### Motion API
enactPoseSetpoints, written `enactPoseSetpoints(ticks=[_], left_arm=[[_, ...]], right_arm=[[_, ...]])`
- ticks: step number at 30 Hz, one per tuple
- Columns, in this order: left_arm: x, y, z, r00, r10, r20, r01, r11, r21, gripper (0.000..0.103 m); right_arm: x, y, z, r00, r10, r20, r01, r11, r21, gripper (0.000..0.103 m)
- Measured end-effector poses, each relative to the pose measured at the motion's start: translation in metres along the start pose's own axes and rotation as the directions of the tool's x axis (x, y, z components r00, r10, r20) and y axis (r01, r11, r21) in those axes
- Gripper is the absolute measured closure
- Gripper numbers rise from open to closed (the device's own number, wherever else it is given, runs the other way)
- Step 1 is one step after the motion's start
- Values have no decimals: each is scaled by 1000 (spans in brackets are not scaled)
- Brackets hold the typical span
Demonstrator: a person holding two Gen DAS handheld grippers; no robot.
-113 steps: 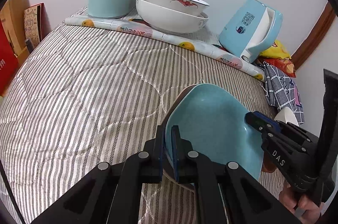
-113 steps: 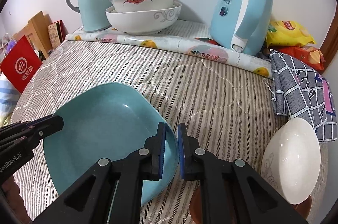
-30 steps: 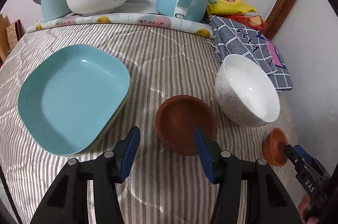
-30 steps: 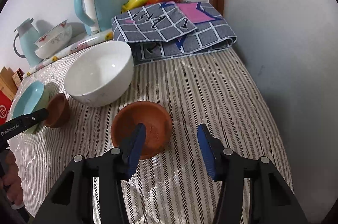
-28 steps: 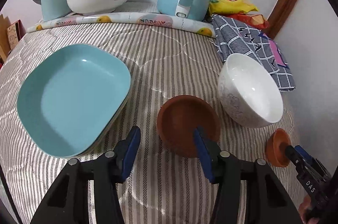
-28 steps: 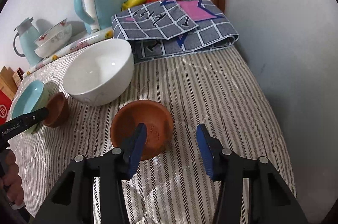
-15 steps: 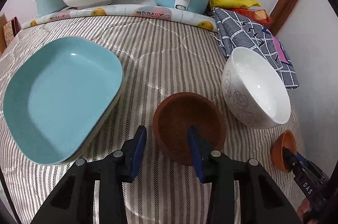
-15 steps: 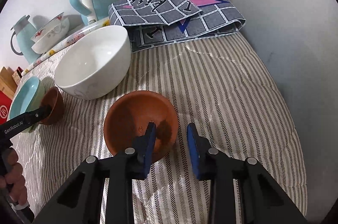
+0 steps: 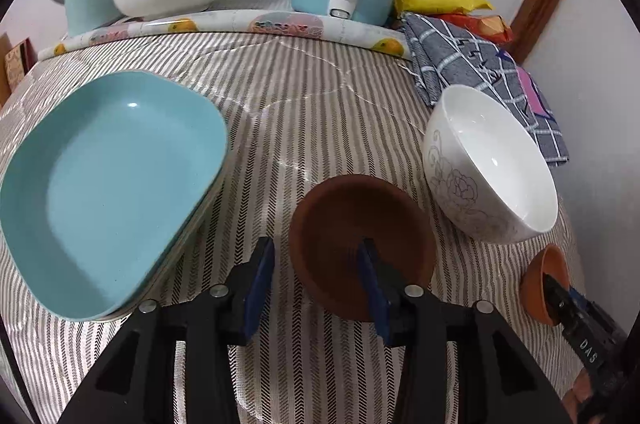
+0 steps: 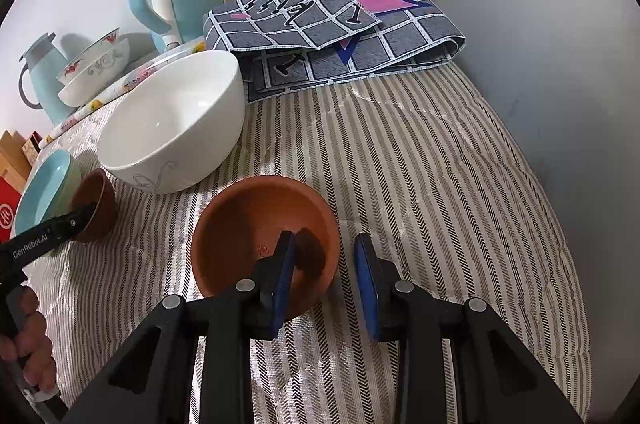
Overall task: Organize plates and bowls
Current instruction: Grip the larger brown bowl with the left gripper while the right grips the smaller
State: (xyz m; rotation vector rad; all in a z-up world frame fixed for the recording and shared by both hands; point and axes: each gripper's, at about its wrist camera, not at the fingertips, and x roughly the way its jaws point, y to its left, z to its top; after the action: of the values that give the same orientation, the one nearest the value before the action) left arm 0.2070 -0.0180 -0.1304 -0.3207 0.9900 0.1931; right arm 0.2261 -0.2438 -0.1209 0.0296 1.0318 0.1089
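With each pair of tongs straddling a bowl rim, nothing looks clamped yet: L tongs (image 9: 318, 278) have 1 pad inside the dark brown bowl (image 9: 352, 224) and 1 outside on its left, gap showing, jaws just reopened a bit. R tongs (image 10: 326, 280) have 1 pad inside the terracotta bowl (image 10: 256, 224), the other outside its right wall, apart after closing in. White bowl (image 9: 492, 164) sits beyond-right of L tongs, teal plates (image 9: 108, 184) to their left, on the striped quilt (image 10: 420, 184)
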Motion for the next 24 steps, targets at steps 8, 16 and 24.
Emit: enactPoseSetpoints(ticks=[8, 16, 24], left_arm=[[0, 1, 1, 1000, -3, -7, 2, 1000, -14, 60], [0, 6, 2, 1000, -28, -12, 28, 998, -55, 61], [-1, 8, 4, 999, -33, -28, 31, 997, -64, 65]], right_arm=[[1, -4, 1, 1000, 6, -14, -6, 1000, 23, 68], [1, -1, 2, 1000, -11, -22, 11, 1000, 11, 68], [0, 2, 3, 1000, -3, -30, 3, 1000, 2, 80]])
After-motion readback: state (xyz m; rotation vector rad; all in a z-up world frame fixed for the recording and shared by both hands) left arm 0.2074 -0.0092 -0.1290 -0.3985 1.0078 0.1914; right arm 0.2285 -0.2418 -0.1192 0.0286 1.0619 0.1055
